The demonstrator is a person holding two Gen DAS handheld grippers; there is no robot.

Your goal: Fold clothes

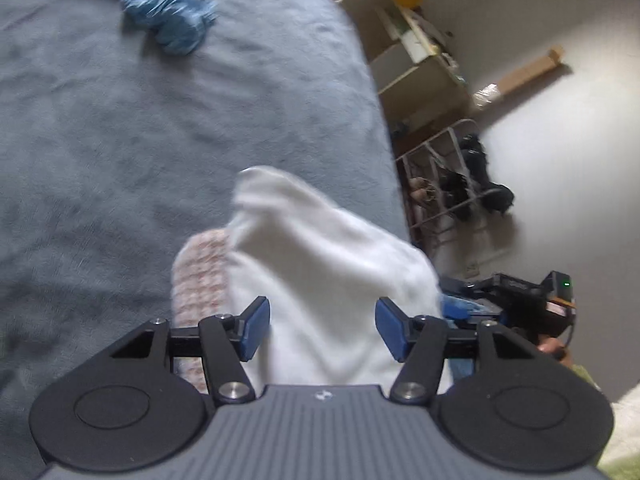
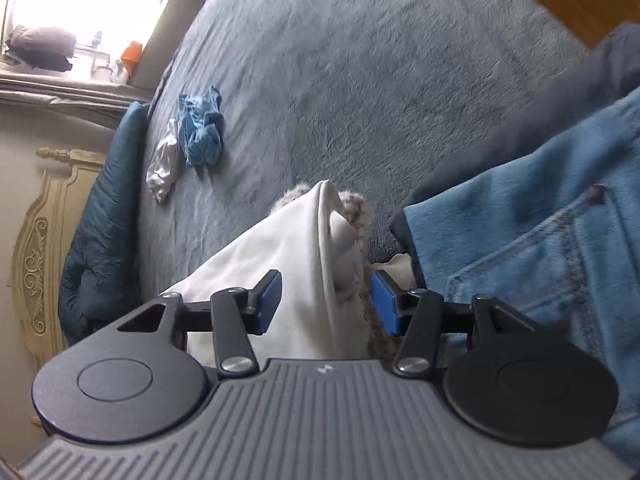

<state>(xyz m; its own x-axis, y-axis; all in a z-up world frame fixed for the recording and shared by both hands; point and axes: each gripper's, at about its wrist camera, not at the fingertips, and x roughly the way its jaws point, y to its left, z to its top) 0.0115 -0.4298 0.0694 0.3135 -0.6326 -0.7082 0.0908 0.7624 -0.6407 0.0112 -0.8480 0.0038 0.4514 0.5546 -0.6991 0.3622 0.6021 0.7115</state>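
A white garment (image 1: 320, 248) lies bunched at the near edge of the grey-blue bed cover (image 1: 120, 140), on top of a pink-patterned cloth (image 1: 200, 276). My left gripper (image 1: 323, 326) hovers over the white garment with its blue pads wide apart, not pressing on it. The right wrist view shows the same white garment (image 2: 296, 248), folded over with a hemmed edge, and the patterned cloth (image 2: 356, 208) peeking out behind it. My right gripper (image 2: 326, 302) is open, and the fold runs between its pads without being pinched.
A crumpled blue garment (image 2: 202, 128) and a white one (image 2: 162, 168) lie farther up the bed cover (image 2: 360, 80). A person's jeans (image 2: 540, 232) stand close on the right. A teal quilt (image 2: 100, 220) and headboard (image 2: 36, 240) border the left; a shoe rack (image 1: 440, 184) stands beside the bed.
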